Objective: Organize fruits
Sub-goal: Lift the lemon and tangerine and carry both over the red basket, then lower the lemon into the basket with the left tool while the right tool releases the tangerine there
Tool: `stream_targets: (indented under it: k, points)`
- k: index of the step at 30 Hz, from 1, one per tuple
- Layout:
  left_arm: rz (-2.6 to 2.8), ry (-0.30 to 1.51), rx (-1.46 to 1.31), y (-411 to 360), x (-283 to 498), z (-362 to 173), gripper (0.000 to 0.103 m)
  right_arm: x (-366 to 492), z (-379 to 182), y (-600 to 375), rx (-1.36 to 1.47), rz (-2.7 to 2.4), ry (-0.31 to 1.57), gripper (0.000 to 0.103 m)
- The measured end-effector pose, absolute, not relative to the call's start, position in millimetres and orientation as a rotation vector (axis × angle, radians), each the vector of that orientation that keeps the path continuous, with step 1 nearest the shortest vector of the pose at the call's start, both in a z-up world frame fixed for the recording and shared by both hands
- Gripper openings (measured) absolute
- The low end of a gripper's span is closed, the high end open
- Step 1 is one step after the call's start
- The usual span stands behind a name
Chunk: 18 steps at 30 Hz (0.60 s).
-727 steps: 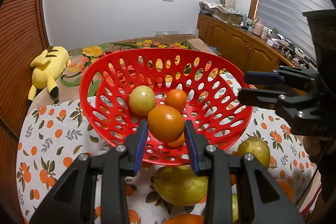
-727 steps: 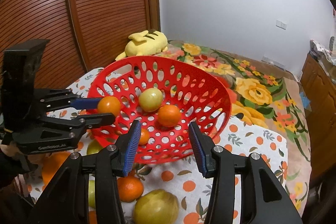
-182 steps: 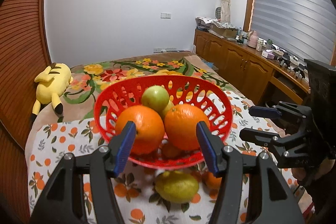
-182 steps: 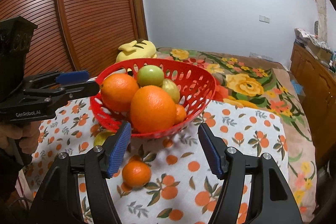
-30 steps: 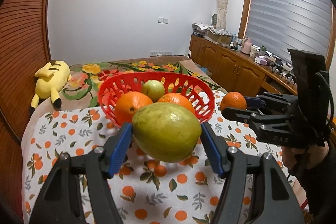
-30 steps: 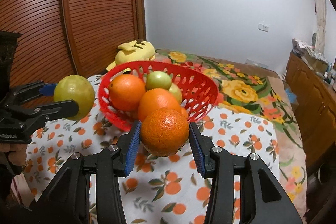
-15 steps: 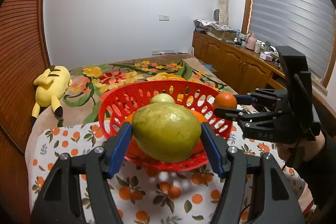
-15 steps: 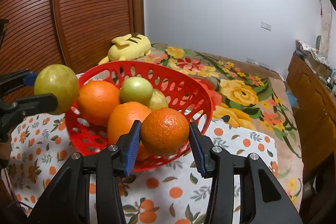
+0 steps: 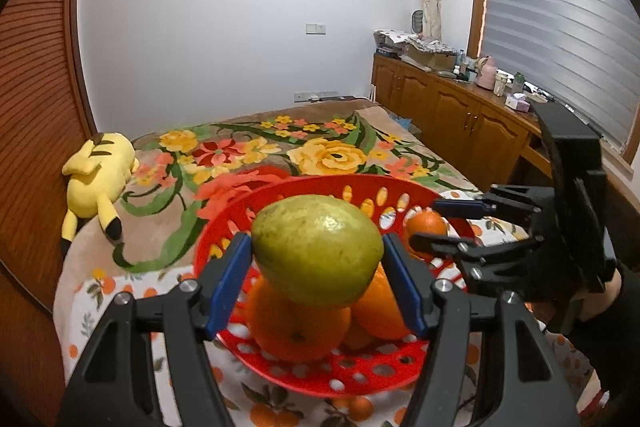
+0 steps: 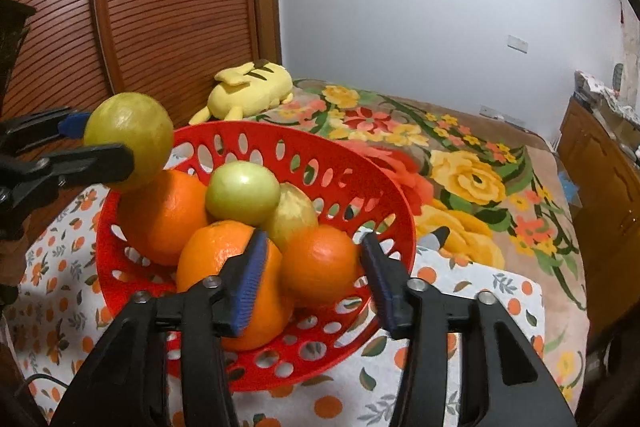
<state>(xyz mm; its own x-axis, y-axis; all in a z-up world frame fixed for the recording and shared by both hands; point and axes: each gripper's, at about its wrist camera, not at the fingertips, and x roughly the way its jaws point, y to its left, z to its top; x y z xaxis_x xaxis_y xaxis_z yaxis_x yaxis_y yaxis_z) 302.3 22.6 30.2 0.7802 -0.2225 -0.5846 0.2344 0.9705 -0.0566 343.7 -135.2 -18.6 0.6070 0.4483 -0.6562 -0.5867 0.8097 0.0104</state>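
My left gripper (image 9: 316,255) is shut on a large yellow-green fruit (image 9: 318,249) and holds it over the red basket (image 9: 360,375); the fruit also shows at the left of the right wrist view (image 10: 128,143). My right gripper (image 10: 312,267) holds a small orange (image 10: 318,263) between its pads, low inside the basket (image 10: 396,211) against the other fruit. In the basket lie two big oranges (image 10: 160,215), a green fruit (image 10: 242,193) and a yellowish one (image 10: 294,213). The right gripper also shows in the left wrist view (image 9: 444,223) with the orange (image 9: 426,227).
The basket stands on a white cloth with orange prints (image 10: 480,307). Behind it is a floral bedspread (image 9: 280,147) with a yellow plush toy (image 9: 98,171). A wooden sliding door (image 10: 160,7) is on the left, and cabinets (image 9: 460,115) are along the right wall.
Both grippers have moved forward and down over the basket. The small orange has come down among the fruit in the basket; the yellow-green fruit is now above the big oranges.
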Motion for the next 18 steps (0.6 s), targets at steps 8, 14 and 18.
stream_targets:
  k: [8, 14, 18]
  points:
    - [-0.199, 0.649, 0.052, 34, 336, 30, 0.066, 341, -16, -142, -0.184, 0.618, 0.684, 0.054]
    - [-0.184, 0.689, 0.045, 38, 354, 18, 0.066, 337, -14, -145, -0.18, 0.614, 0.681, 0.054]
    - [-0.177, 0.706, 0.052, 37, 356, 9, 0.066, 333, -14, -145, -0.188, 0.618, 0.679, 0.054]
